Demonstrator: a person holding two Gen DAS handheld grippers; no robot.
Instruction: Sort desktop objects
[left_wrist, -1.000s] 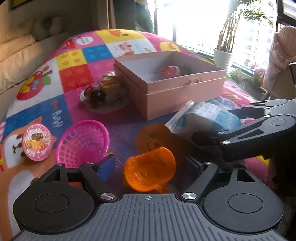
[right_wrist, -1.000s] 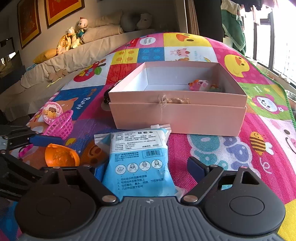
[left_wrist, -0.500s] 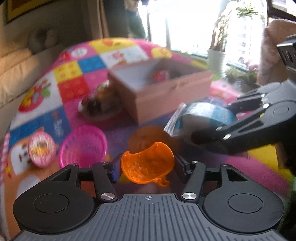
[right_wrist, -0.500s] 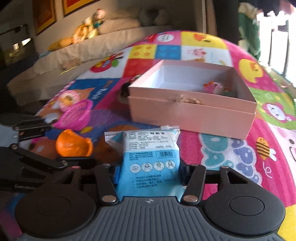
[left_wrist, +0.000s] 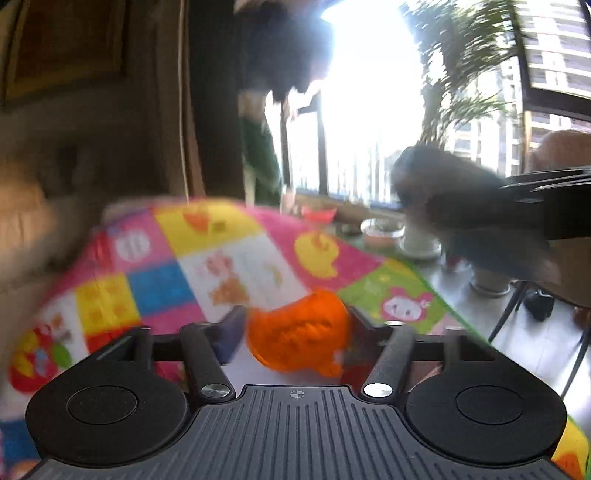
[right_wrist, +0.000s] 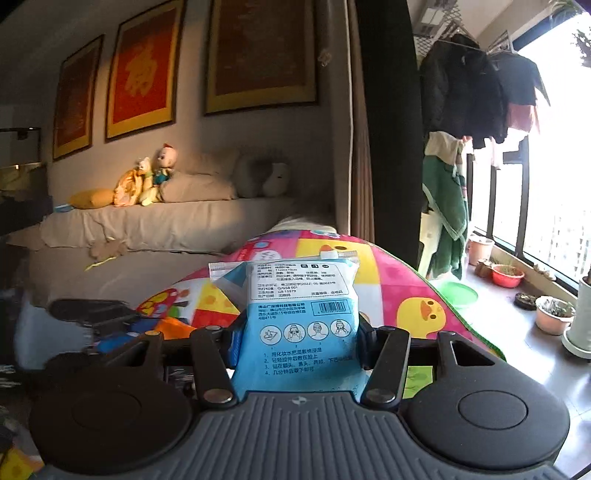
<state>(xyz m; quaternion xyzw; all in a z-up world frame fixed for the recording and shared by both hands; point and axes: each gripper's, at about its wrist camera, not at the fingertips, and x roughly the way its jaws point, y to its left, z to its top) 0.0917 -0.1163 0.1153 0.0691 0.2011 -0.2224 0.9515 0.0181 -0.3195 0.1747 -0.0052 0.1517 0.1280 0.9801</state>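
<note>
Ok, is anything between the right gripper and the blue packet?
Nothing visible. The right gripper has just closed its jaws on the packet, which is pinched between its two fingers with no other thing in the gap.

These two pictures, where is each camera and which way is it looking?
Left wrist: sits on the left gripper, looking along its fingers past the held orange cup toward the window; the right gripper shows blurred at right.
Right wrist: sits on the right gripper, looking past its blue packet at the sofa wall.
Shared: the colourful mat, potted plants.
</note>
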